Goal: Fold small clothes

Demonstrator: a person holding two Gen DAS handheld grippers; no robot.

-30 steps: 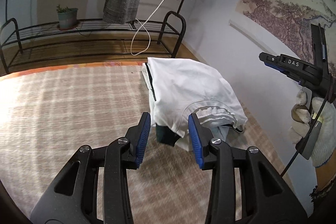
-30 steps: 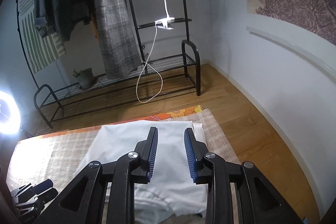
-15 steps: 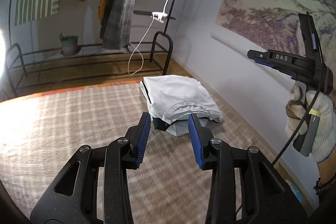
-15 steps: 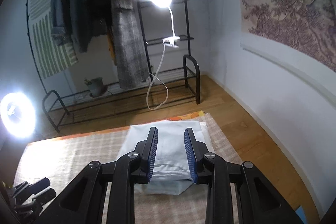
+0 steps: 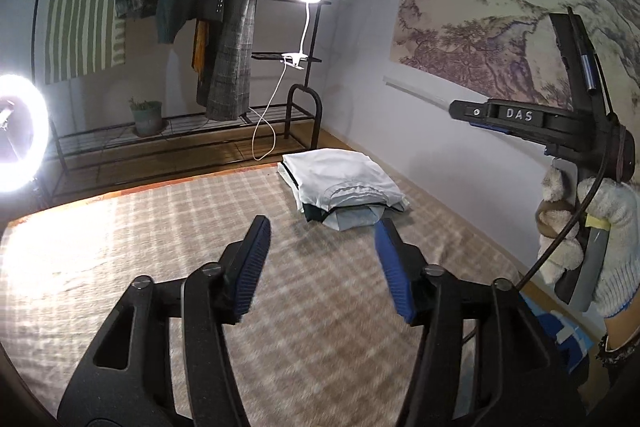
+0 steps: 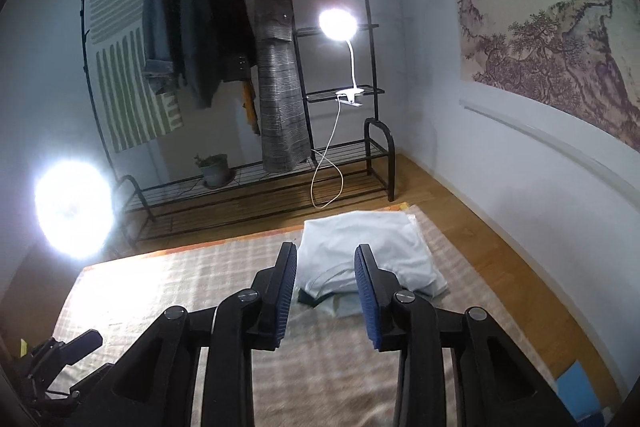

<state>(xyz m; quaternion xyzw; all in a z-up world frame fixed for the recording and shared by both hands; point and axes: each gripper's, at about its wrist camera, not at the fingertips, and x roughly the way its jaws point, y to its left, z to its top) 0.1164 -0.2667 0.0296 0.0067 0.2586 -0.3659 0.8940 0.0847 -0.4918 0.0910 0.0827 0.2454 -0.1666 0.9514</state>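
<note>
- The left gripper (image 5: 320, 251) is opening its jaws wide — nothing is sitting between the blue pads.
- The right gripper (image 6: 326, 281) is also opening, narrower, gripping nothing.
- The pile of folded clothes (image 5: 344, 187) is lying on the checked mat (image 5: 160, 235), ahead of both grippers and clear of them — white shirt (image 6: 360, 247) topping it.
</note>
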